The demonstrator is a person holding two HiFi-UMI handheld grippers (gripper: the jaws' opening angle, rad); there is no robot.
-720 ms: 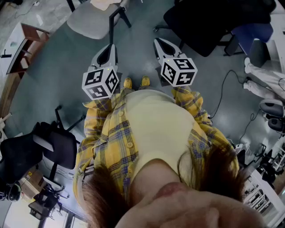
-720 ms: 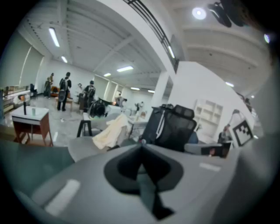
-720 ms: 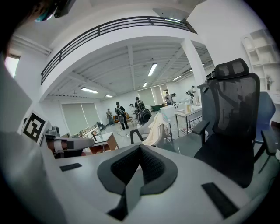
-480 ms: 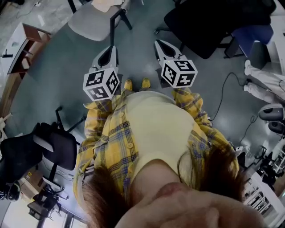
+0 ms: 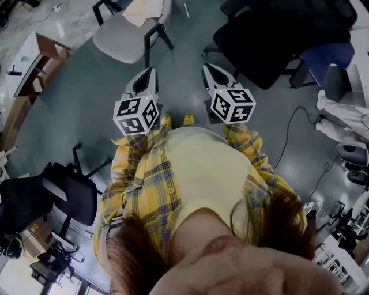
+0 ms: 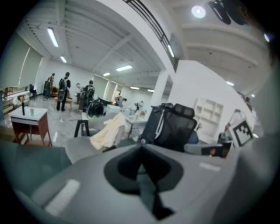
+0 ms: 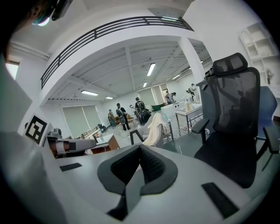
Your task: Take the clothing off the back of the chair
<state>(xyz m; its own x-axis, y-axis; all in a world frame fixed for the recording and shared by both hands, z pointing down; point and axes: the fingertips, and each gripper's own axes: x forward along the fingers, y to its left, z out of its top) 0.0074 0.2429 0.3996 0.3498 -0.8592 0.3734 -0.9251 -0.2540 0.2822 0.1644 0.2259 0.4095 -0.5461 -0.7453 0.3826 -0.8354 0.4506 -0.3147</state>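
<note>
the two grippers are held side by side in front of the person, pointed a little downward. the jaws of the left gripper (image 5: 149, 74) are seen closed together, and nothing is held between them. the same is seen for the right gripper (image 5: 209, 69). the cream clothing (image 5: 144, 8) is draped over the back of a grey chair (image 5: 115, 36), at about 11 o'clock from the grippers and well apart from them. a black office chair (image 5: 271, 40) is seen at about 1 o'clock.
</note>
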